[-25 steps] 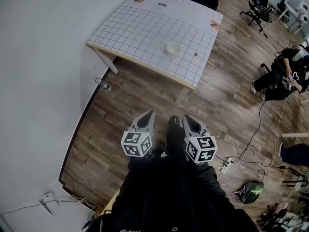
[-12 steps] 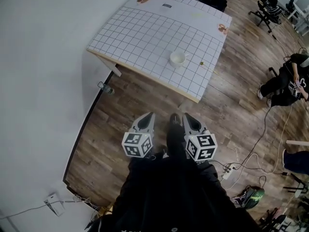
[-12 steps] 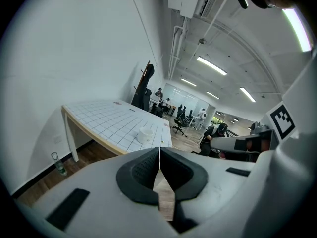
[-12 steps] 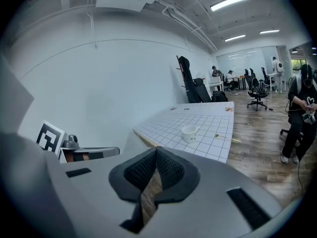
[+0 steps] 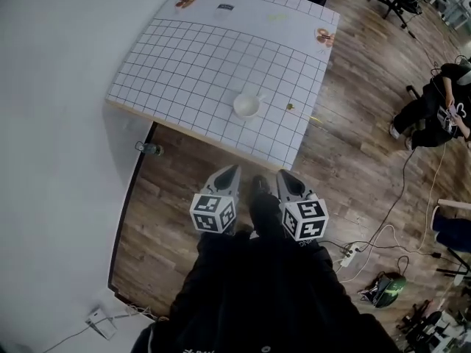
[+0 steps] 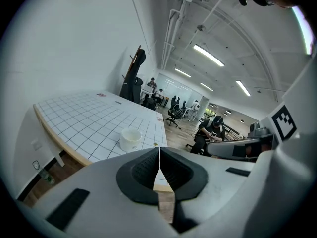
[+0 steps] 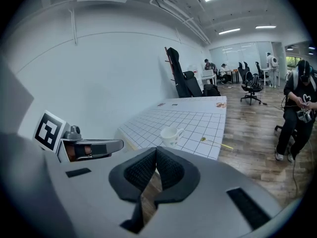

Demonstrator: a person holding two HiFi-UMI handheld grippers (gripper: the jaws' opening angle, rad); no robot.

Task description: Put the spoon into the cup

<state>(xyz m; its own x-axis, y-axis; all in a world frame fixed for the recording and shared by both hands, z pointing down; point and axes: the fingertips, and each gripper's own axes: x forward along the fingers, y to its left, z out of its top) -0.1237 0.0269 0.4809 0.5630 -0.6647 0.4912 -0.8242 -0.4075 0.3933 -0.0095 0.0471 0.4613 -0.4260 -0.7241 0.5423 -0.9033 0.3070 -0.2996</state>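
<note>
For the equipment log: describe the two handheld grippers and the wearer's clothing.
The left gripper and right gripper: pale grey plastic shells tapering to points, black ribbed pads, each bearing a white cube with black square markers. The person wears black clothing.

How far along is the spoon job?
Nothing is done: the spoon lies on the table, right of the cup. Nothing is in hand: the left tool and right tool are shut, empty, short of the table. Left: grip the spoon, put it in the cup.
</note>
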